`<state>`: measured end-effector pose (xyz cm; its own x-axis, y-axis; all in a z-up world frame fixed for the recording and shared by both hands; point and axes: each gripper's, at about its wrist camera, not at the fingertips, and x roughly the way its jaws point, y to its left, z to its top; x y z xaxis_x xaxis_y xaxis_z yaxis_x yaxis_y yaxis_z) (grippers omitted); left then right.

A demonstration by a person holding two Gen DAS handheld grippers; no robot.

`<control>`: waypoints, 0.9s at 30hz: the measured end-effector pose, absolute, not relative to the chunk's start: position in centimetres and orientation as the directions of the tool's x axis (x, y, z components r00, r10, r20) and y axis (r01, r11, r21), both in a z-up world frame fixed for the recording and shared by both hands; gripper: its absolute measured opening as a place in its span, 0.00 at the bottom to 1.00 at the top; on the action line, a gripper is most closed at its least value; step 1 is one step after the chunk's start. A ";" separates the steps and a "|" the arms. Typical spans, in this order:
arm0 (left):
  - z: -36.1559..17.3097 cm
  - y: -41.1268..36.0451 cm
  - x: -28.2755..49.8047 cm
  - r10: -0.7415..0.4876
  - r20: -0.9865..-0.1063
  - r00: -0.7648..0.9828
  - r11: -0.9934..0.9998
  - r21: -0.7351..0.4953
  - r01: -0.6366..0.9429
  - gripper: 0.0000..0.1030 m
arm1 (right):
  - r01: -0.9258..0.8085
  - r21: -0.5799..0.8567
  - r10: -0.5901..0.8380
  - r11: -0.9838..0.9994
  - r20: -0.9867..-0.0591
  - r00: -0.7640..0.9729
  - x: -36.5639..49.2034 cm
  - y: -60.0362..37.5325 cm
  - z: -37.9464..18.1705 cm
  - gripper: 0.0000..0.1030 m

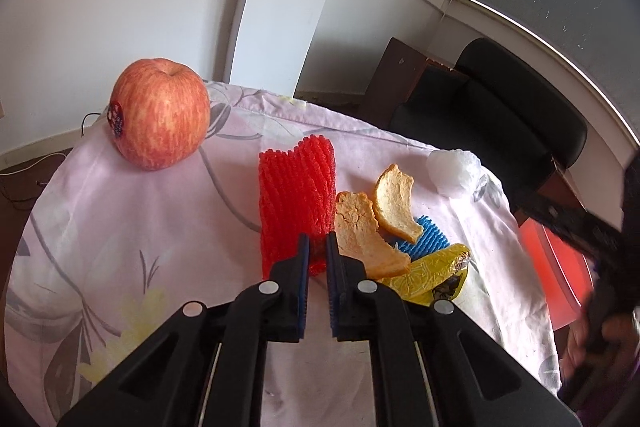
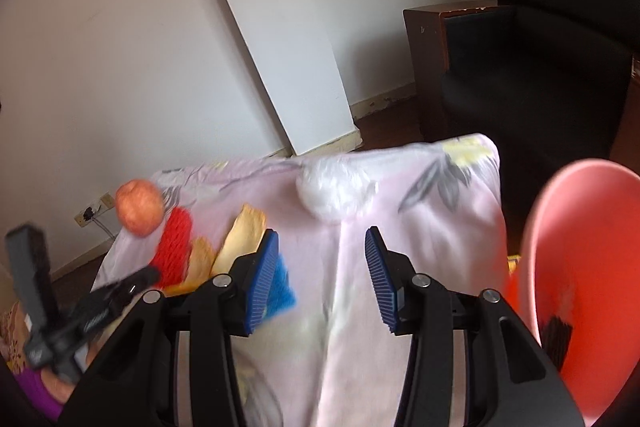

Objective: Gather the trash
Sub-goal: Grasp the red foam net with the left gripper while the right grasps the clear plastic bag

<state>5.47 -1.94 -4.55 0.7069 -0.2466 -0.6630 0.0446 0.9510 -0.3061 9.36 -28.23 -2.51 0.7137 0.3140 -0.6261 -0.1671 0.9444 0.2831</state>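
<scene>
A table draped in a pale floral cloth [image 1: 120, 227] carried everything. Off its right edge stood a red-orange bin [image 2: 580, 247]; inside it, low on the wall, something dark showed with a pale wisp above, though blur left it unclear what these were.

On the cloth, an apple [image 1: 160, 113] with a small sticker sat at the far left. Near the middle lay a red foam fruit net [image 1: 296, 203], ribbed and flattened. Just right of it two orange peels [image 1: 368, 227] curled pith-side up, overlapping a blue foam net [image 1: 428, 237] underneath, with a yellow foil wrapper [image 1: 432, 273] touching their near edge. A crumpled white plastic wad [image 1: 454, 171] rested well apart toward the far right corner.

The left gripper [image 1: 316, 255] had its blue-padded jaws drawn nearly together over the near end of the red net, with a narrow gap between them. The right gripper [image 2: 322, 267] hovered over bare cloth with its jaws spread wide, holding nothing.
</scene>
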 end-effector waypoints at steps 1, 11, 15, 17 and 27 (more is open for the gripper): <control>-4.6 -1.8 5.4 -0.254 -0.658 0.709 0.947 -0.317 0.046 0.07 | -0.165 0.285 0.314 0.944 -0.627 0.713 10.2 -28.2 -2.5 0.45; -5.1 -0.3 5.6 -0.304 -0.642 0.704 0.915 -0.401 0.029 0.07 | -0.151 0.306 0.322 0.940 -0.649 0.689 16.4 -28.3 -3.4 0.45; -5.2 0.1 5.5 -0.310 -0.638 0.705 0.908 -0.418 0.022 0.07 | -0.150 0.307 0.328 0.940 -0.687 0.649 17.9 -28.2 -4.8 0.56; -5.3 0.2 5.5 -0.312 -0.637 0.705 0.906 -0.423 0.019 0.07 | -0.151 0.323 0.341 0.934 -0.686 0.643 18.0 -28.0 -5.3 0.56; -5.1 0.1 5.4 -0.304 -0.633 0.712 0.909 -0.416 0.018 0.07 | -0.176 0.289 0.331 0.941 -0.683 0.651 15.7 -26.5 -5.0 0.32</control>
<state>5.44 0.12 -5.06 0.7122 -0.3037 -0.6328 0.0184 0.9093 -0.4157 15.69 -26.53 -5.04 0.6512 0.3313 -0.6827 -0.1763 0.9411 0.2885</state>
